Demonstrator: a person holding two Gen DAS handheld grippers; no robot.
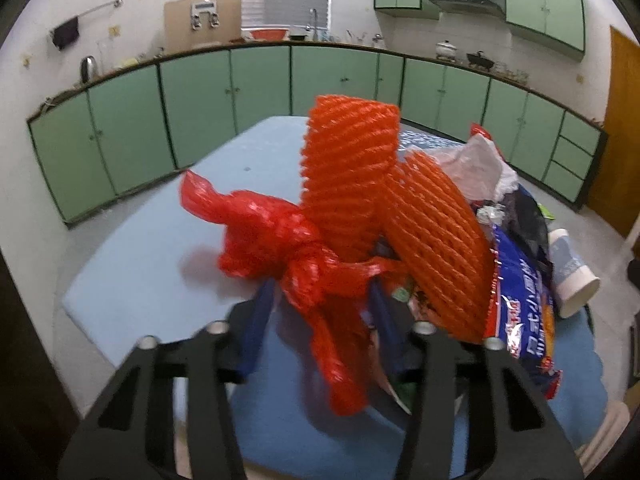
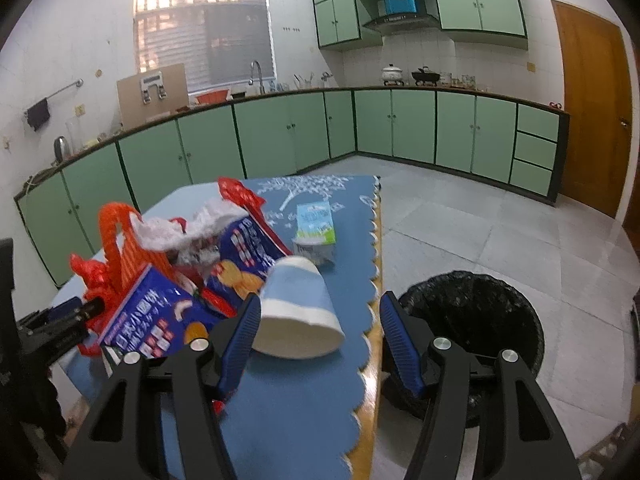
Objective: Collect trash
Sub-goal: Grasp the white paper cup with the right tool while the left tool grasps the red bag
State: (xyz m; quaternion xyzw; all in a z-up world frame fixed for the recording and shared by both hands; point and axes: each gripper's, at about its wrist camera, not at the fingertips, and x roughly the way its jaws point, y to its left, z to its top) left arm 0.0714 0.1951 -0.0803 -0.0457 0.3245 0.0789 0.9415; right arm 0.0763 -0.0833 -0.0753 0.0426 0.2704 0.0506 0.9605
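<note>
My left gripper (image 1: 322, 296) has its blue fingers (image 1: 258, 316) closed around a knotted red plastic bag (image 1: 280, 236), held just above the blue table (image 1: 160, 264). Two orange foam nets (image 1: 348, 168) stand right behind the bag. My right gripper (image 2: 318, 320) is open and empty, with a tipped paper cup (image 2: 300, 312) between its fingers' tips. Blue snack wrappers (image 2: 160, 312) and a white tissue (image 2: 172, 232) lie left of the cup. A milk carton (image 2: 316, 232) lies further back. A black-lined trash bin (image 2: 472, 320) stands on the floor, right of the table.
Green kitchen cabinets (image 2: 280, 132) line the walls behind the table. A wooden door (image 2: 592, 104) is at the far right. Grey tiled floor (image 2: 460, 216) surrounds the bin. The table's scalloped right edge (image 2: 374, 280) runs beside the bin.
</note>
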